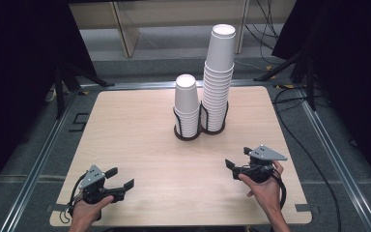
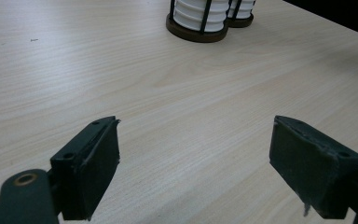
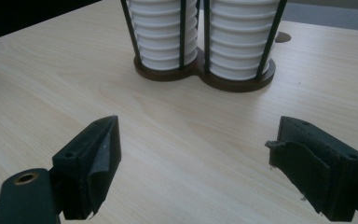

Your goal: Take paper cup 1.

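Observation:
Two stacks of white paper cups stand upside down in a dark double wire holder (image 1: 193, 135) at the table's middle back. The short stack (image 1: 187, 104) is on the left and the tall stack (image 1: 218, 77) on the right. My left gripper (image 1: 121, 177) rests near the front left corner, held by a hand, its jaws wide apart over bare wood. My right gripper (image 1: 237, 157) sits at the front right, also open, pointing toward the holder. The left gripper view has my gripper (image 2: 196, 144) far from the holder (image 2: 198, 35). The right gripper view has my gripper (image 3: 193, 144) closer to the holder's base (image 3: 205, 74).
The wooden table (image 1: 140, 145) has rounded corners and bare wood between the grippers and the holder. Black tripod legs (image 1: 60, 92) and cables (image 1: 314, 159) lie on the grey floor around it. A wooden frame (image 1: 125, 29) stands behind.

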{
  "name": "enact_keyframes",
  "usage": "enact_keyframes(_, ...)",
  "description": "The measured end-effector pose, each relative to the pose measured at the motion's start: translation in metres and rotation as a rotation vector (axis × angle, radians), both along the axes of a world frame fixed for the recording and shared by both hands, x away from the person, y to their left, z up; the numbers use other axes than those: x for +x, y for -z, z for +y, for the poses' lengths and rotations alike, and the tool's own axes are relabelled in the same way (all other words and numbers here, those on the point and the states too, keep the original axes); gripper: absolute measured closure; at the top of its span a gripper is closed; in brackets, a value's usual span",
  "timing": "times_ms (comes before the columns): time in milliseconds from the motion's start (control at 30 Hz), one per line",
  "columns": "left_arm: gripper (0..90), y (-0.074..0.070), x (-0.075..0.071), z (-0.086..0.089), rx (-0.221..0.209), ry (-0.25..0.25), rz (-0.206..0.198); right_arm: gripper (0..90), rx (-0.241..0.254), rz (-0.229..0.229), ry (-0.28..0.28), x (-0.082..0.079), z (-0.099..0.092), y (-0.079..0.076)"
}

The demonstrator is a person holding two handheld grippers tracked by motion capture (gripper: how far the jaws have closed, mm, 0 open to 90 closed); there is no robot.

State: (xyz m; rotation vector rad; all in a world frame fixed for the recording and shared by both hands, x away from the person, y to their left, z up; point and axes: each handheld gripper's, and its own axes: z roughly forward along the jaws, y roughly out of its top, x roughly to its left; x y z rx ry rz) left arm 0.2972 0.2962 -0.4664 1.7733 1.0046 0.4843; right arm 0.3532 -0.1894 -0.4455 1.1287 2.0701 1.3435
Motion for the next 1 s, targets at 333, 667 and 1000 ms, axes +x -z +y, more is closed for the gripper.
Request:
enact_keyframes(333, 14.7, 0.001, 0.003, 0.001, -0.014, 0.013, -0.024, 16.4, -0.012, 0.01, -0.018, 0.003, 0.003, 0.002)
enact_keyframes(667, 14.6, 0.0, 0.001, 0.002, -0.016, 0.011, -0.029, 17.5, 0.016, -0.019, -0.017, 0.008, 0.008, -0.002)
enact_keyframes(1000, 14.6, -0.001, -0.001, 0.003, -0.004, -0.024, 0.003, 21.0, 0.003, -0.014, -0.041, 0.013, 0.022, -0.013)
